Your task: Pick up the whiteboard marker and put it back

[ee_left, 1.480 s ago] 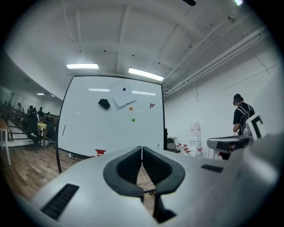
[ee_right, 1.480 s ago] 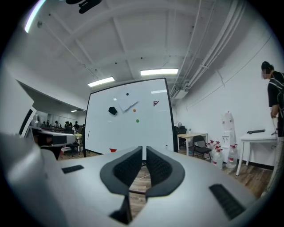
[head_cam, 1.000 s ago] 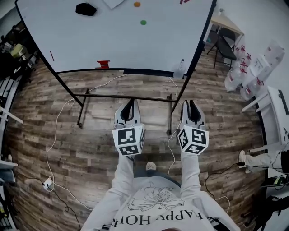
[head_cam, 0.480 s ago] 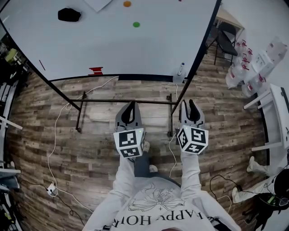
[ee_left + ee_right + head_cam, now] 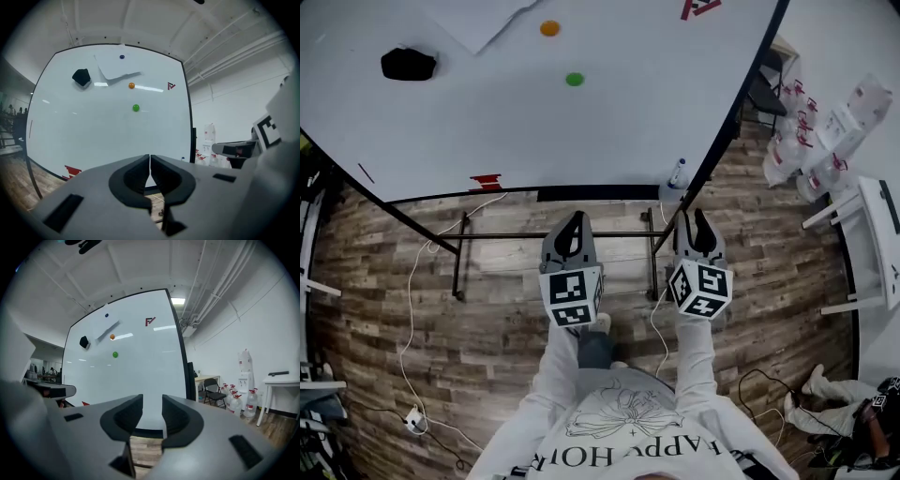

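A whiteboard marker [image 5: 677,173] with a blue cap stands upright on the ledge at the right end of the whiteboard [image 5: 581,122]. My right gripper [image 5: 697,219] points at the board just below and to the right of the marker, still apart from it. In the right gripper view its jaws [image 5: 152,413] are opening and nothing is between them. My left gripper [image 5: 572,221] is held beside it toward the middle of the ledge. In the left gripper view its jaws [image 5: 149,171] are shut and empty.
On the board are a black eraser [image 5: 408,64], an orange magnet [image 5: 549,28], a green magnet [image 5: 574,80] and a sheet of paper [image 5: 487,19]. A red item [image 5: 486,181] lies on the ledge. The board's frame bar [image 5: 553,234], floor cables [image 5: 412,281], water jugs [image 5: 825,141] and a chair [image 5: 766,89] stand nearby.
Both grippers have moved forward toward the whiteboard, which now fills more of the head view. The marker on the ledge is nearer to the right gripper.
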Available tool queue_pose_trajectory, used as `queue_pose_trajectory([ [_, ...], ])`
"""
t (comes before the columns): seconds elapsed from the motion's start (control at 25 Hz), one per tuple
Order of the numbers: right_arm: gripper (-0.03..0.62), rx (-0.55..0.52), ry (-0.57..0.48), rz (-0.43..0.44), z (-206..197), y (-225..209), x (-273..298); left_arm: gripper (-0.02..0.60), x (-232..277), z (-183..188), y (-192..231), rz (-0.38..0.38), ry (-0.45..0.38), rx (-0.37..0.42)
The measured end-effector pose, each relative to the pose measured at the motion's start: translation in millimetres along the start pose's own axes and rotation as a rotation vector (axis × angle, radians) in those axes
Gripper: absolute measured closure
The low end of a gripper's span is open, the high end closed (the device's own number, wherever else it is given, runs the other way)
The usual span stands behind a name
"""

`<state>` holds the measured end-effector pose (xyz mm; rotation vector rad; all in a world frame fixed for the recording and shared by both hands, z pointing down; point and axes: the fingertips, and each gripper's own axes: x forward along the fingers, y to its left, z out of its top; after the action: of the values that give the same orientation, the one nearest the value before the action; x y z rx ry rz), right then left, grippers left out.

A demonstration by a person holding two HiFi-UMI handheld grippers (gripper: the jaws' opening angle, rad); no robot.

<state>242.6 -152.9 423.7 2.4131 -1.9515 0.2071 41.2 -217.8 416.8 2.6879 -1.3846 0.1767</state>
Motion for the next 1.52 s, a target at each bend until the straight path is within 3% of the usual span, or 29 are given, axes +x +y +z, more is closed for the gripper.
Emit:
queue_pose_trajectory([
  [0.6, 0.465, 0.005, 0.031, -0.058, -10.6, -18.7, 98.5, 0.574, 99.6, -2.5, 25.0, -0.073, 0.038, 0.012],
  [1.52, 0.462, 0.016, 0.184, -0.047, -61.0, -73.5, 195.0, 0.574, 170.7, -5.7, 28.3, 0.007, 0.083, -0.005],
])
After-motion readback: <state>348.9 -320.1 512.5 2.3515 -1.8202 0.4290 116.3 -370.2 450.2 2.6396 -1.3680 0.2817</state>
